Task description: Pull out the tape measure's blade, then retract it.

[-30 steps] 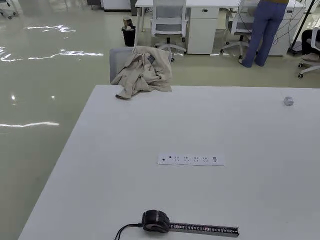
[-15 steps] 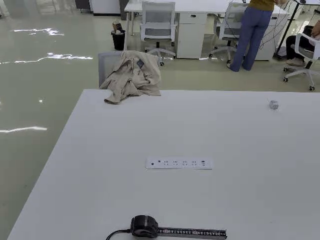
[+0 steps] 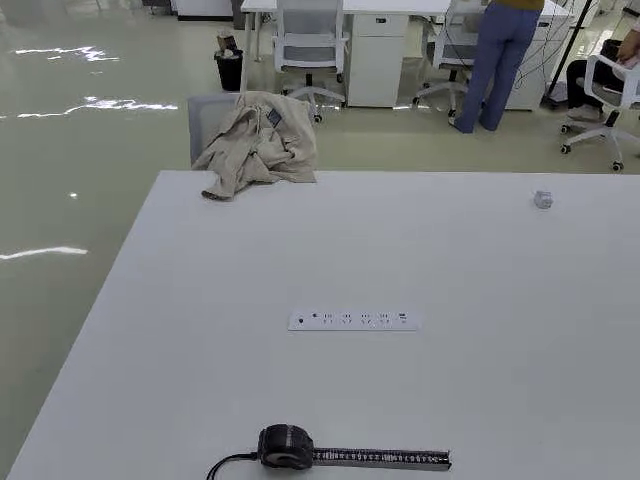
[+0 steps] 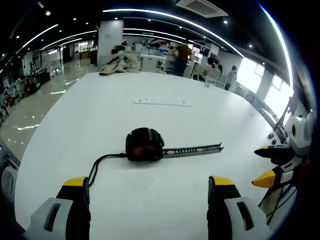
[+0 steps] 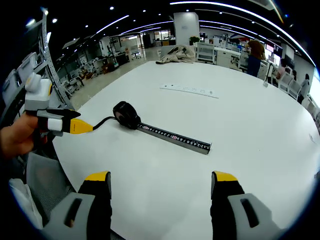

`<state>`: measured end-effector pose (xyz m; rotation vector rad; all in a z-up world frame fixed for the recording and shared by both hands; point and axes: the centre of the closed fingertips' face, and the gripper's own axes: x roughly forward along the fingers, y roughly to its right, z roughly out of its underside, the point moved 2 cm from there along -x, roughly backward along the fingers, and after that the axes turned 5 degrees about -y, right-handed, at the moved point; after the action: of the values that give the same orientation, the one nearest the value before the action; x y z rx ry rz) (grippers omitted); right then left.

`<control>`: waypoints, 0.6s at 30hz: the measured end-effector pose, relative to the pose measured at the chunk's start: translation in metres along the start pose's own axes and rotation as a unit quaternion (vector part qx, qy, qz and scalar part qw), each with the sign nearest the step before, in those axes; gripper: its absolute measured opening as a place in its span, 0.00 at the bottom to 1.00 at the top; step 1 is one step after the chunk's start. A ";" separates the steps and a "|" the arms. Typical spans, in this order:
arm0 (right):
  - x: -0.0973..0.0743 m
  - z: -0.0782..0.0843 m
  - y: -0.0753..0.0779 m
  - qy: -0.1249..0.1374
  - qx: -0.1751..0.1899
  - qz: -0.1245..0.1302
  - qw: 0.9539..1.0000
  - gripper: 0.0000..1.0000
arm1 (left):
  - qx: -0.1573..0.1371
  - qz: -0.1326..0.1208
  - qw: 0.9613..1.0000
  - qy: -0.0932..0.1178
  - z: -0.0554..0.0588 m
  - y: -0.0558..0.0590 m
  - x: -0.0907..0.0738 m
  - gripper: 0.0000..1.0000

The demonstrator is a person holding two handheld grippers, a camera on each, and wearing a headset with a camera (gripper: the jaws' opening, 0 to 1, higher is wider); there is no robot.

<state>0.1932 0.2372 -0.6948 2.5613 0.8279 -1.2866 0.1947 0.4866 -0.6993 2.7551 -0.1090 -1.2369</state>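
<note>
A black tape measure (image 3: 285,447) lies near the white table's front edge, its blade (image 3: 382,458) pulled out to the right and lying flat, a black wrist strap (image 3: 228,465) trailing left. In the left gripper view the tape measure (image 4: 145,144) sits ahead of my left gripper (image 4: 148,186), which is open and empty, well short of the case. In the right gripper view the tape measure (image 5: 126,114) and blade (image 5: 175,138) lie beyond my open, empty right gripper (image 5: 161,181). The other gripper (image 4: 280,160) enters the left gripper view from the right.
A white power strip (image 3: 353,320) is set into the table (image 3: 180,300) at its middle. A small crumpled wad (image 3: 543,199) lies at the far right. A beige jacket (image 3: 258,145) hangs over a chair at the far edge. A person (image 3: 492,55) stands by desks beyond.
The head camera has shifted, so the whole scene sits slightly differently. The tape measure and its extended blade look unmoved on the table.
</note>
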 end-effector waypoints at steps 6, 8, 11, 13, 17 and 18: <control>0.004 -0.002 0.007 -0.005 -0.001 0.005 1.000 0.84 | -0.003 -0.002 1.000 0.001 -0.004 0.002 0.011 0.95; 0.005 -0.003 0.010 -0.006 -0.002 0.006 1.000 0.84 | -0.003 -0.004 1.000 0.000 -0.005 0.001 0.015 0.95; 0.009 -0.002 0.013 -0.010 -0.004 0.005 1.000 0.84 | -0.004 -0.008 1.000 -0.002 -0.006 0.000 0.018 0.94; 0.010 -0.003 0.013 -0.011 -0.005 0.004 1.000 0.84 | -0.005 -0.011 1.000 -0.003 -0.007 -0.001 0.021 0.94; 0.014 -0.002 0.016 -0.014 -0.005 0.003 1.000 0.84 | -0.005 -0.012 1.000 -0.006 -0.007 -0.001 0.026 0.93; 0.016 -0.002 0.017 -0.016 -0.006 0.003 1.000 0.84 | -0.005 -0.012 1.000 -0.005 -0.008 -0.001 0.027 0.93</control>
<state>0.2115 0.2302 -0.7082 2.5255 0.8200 -1.3124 0.2185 0.4856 -0.7141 2.7492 -0.0690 -1.2542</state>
